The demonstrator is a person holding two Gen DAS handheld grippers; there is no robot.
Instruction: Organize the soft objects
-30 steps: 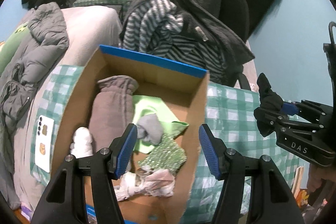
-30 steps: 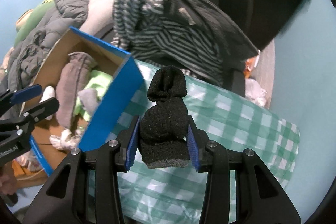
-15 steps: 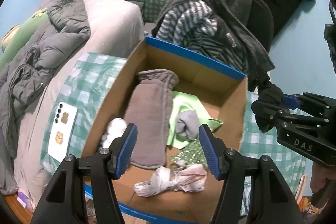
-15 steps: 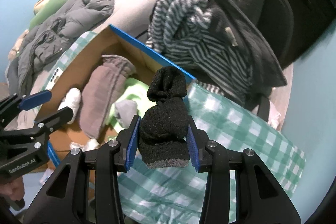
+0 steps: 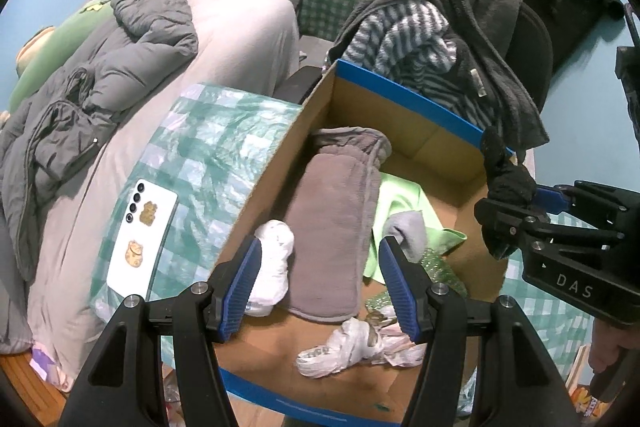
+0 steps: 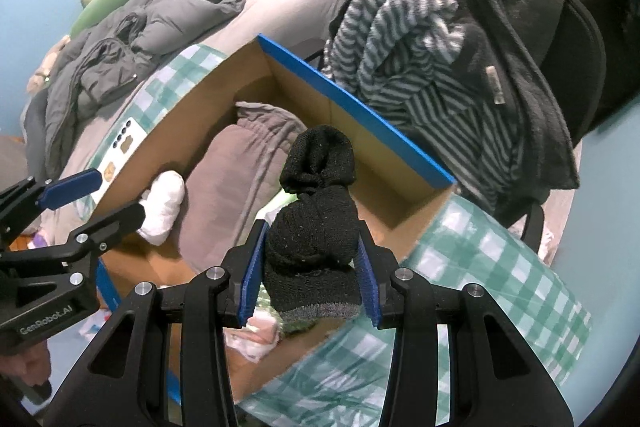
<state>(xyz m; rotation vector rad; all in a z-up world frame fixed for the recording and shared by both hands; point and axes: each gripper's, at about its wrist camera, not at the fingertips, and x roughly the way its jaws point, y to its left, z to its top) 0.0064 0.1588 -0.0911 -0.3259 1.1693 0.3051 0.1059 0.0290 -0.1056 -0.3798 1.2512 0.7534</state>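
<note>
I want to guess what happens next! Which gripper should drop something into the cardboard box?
The right gripper: it already clamps the rolled black sock above the open cardboard box. The left gripper is open and empty.

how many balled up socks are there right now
3. A black sock ball is clamped in the right gripper over the cardboard box; a white one lies by the box's left wall; a grey one rests on the green cloth. More may be hidden.

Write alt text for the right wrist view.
The right gripper holds a rolled black sock over an open cardboard box of soft items. The left gripper, jaws open, is at the left.
</note>
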